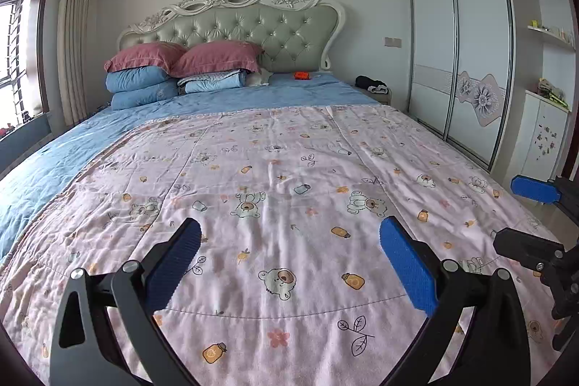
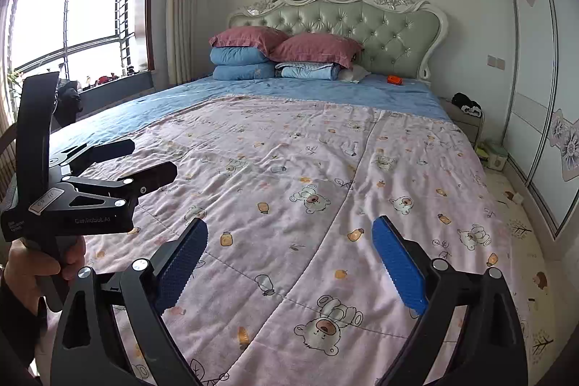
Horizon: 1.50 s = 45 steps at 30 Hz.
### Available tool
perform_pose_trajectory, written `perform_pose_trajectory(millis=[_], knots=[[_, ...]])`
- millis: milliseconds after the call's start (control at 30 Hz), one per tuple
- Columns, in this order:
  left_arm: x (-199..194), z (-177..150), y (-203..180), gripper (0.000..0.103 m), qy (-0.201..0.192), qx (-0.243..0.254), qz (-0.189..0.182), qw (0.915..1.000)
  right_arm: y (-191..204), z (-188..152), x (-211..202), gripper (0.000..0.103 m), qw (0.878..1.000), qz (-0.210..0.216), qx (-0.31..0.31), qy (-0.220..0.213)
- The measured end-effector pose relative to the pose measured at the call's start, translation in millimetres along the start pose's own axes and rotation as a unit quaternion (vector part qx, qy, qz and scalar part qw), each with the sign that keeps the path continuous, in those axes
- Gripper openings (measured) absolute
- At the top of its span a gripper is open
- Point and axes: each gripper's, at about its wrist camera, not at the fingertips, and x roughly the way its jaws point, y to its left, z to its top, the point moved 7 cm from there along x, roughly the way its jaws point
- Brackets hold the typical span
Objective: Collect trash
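A small orange object [image 1: 301, 75] [image 2: 394, 79] lies on the blue sheet close to the headboard, far from both grippers. Beside the stacked pillows sits a white crumpled thing [image 1: 258, 78] [image 2: 356, 73]; I cannot tell what it is. My left gripper [image 1: 289, 241] hovers open over the pink bear-print quilt [image 1: 289, 169] with nothing between its blue pads. My right gripper [image 2: 289, 241] is open and empty over the same quilt [image 2: 307, 169], to the right of the left one. In the right wrist view a hand [image 2: 32, 270] holds the left gripper [image 2: 152, 158].
Red and blue pillows [image 1: 181, 67] are stacked at the headboard. A nightstand with dark cloth [image 2: 466, 105] stands right of the bed, with a small pale box [image 2: 495, 156] on the floor by it. A sliding wardrobe [image 1: 459, 42] lines the right wall, and a window [image 2: 72, 24] the left.
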Motion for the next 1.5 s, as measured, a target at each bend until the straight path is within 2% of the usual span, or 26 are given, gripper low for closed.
perform_pose_trajectory(millis=[200, 333, 633, 1000, 1333, 1500], knots=[[5, -8, 10, 0.099, -0.015, 0.008, 0.032, 0.9993, -2, -4, 5, 0.094, 0.999, 0.017, 0.019, -0.019], [6, -16, 6, 0.099, -0.013, 0.017, 0.026, 0.9994, 1, -8, 9, 0.094, 1.000, 0.021, 0.013, -0.017], [0, -23, -15, 0.099, -0.041, 0.062, 0.022, 0.9970, 9, -8, 2, 0.094, 0.999, 0.021, -0.014, -0.026], [-10, -22, 5, 0.099, -0.060, 0.010, 0.018, 0.9980, 15, -17, 2, 0.094, 0.999, 0.037, -0.014, -0.017], [-7, -24, 9, 0.099, -0.057, -0.002, 0.003, 0.9984, 18, -19, 3, 0.094, 0.999, 0.032, -0.023, -0.015], [-1, -25, 14, 0.099, -0.045, -0.008, 0.016, 0.9988, 15, -20, 4, 0.094, 0.999, 0.032, -0.011, -0.013]])
